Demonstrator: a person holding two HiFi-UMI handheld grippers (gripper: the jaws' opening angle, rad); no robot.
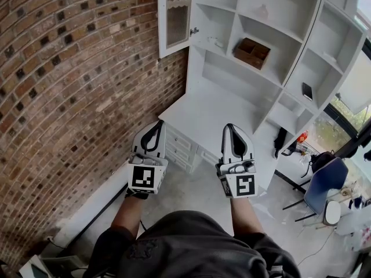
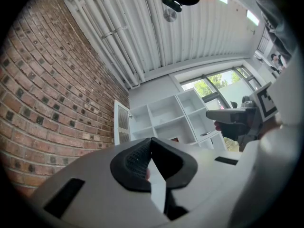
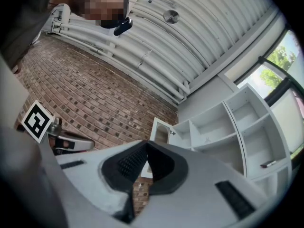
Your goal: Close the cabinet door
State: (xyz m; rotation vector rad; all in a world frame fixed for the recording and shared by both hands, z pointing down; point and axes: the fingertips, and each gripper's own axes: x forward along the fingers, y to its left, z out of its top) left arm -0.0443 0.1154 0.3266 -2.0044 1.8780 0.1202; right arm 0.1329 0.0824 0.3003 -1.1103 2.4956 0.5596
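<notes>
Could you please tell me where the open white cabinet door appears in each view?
Head view: white cabinet door with a grille panel, top centre, standing open.
Left gripper view: door left of centre.
Right gripper view: door near centre.
Shared landmark: the red brick wall, left of the door in every view.

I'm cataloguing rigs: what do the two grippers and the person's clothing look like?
The left gripper and right gripper are alike: white shells, black ribbed pads, and a white cube with black square markers at the back. The person wears dark grey clothing.
</notes>
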